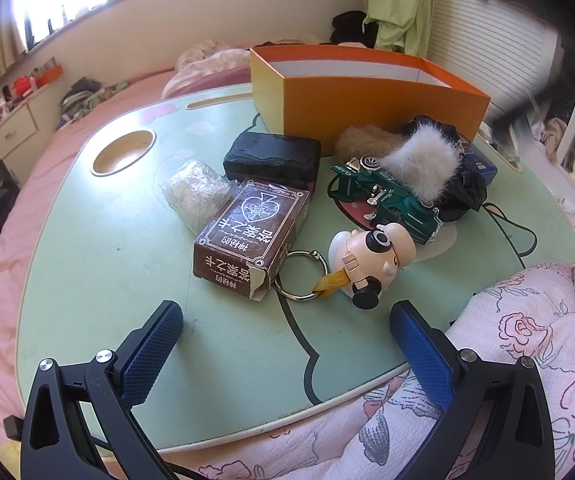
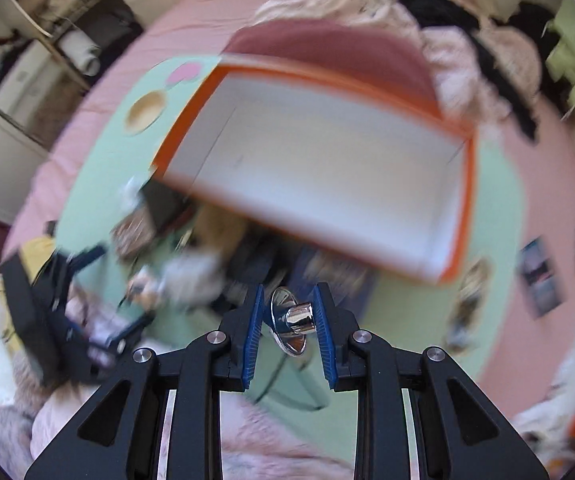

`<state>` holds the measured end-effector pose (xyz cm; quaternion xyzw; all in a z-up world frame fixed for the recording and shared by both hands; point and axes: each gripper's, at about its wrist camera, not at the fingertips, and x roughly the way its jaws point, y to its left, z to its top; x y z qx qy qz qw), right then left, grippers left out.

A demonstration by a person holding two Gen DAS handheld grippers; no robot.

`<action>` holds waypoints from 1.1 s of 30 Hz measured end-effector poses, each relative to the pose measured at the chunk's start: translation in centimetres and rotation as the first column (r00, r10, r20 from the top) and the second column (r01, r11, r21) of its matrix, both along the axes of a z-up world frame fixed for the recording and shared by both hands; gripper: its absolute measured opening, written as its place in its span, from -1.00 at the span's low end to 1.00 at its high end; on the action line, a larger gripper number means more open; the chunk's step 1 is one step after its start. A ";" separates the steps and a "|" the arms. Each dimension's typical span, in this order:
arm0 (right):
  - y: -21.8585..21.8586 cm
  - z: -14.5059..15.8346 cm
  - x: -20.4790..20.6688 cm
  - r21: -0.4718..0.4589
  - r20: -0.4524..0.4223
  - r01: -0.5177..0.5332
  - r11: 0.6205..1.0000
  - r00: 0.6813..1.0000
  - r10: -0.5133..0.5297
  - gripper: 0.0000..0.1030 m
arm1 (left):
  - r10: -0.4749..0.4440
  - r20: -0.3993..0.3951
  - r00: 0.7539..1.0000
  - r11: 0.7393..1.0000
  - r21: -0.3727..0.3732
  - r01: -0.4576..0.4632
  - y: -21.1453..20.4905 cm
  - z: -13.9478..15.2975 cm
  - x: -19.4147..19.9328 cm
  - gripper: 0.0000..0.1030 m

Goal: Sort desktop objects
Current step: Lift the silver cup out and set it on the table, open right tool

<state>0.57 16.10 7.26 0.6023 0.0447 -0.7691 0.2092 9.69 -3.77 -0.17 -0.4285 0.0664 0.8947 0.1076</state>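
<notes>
From the right wrist view, my right gripper (image 2: 288, 322) pinched a small shiny metal piece (image 2: 292, 320), a chrome disc with a stubby knob, its blue pads (image 2: 252, 332) pressed against it from both sides. The piece sat between the fingertips, well up from the green table (image 2: 99, 184), with the open orange box (image 2: 461, 216) ahead of and beyond the fingers, its white inside turned toward the camera. That picture was smeared with blur, so I could not make out the clutter below the box in it.

In the left wrist view, my left gripper (image 1: 286, 322) hung with its fingers (image 1: 149, 354) spread wide and nothing between them, low over the near edge of the table (image 1: 99, 264). Just ahead of the fingers lay a brown card box (image 1: 252, 234), a metal key ring (image 1: 301, 276) touching its near corner, and a toy figure (image 1: 371, 258) beside the ring. Farther off sat a green toy car (image 1: 387, 200) under a white fur tuft (image 1: 423, 160), a black case (image 1: 273, 156), a crumpled plastic bag (image 1: 195, 192) and a tan fur ball (image 1: 363, 140) against the orange box (image 1: 375, 108). A flowered quilt (image 1: 527, 340) lay at the table's right edge.
</notes>
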 end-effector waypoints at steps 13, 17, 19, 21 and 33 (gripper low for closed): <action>0.8 -5.4 5.3 -0.286 -0.205 0.116 0.951 0.962 -0.179 -0.29 | 0.005 -0.004 1.000 1.000 0.010 -0.005 -0.1 -0.2 -0.2 0.99; 1.7 -4.5 7.9 -0.294 -0.334 0.139 0.946 0.912 -0.238 0.20 | 0.007 -0.005 1.000 1.000 0.011 -0.006 -0.2 -0.3 -0.2 0.99; 1.8 -4.2 9.4 -0.274 -0.391 0.112 0.955 0.894 -0.217 0.25 | 0.007 -0.006 1.000 1.000 0.011 -0.007 -0.2 -0.3 -0.2 1.00; 1.5 -4.4 10.8 -0.237 -0.434 0.072 0.969 0.884 -0.172 0.35 | 0.006 -0.005 1.000 1.000 0.012 -0.006 -0.2 -0.3 -0.2 1.00; 3.5 -6.8 12.0 -0.091 -0.506 0.002 0.996 0.861 -0.048 0.99 | 0.014 -0.001 1.000 1.000 0.008 -0.014 0.1 -0.4 0.1 1.00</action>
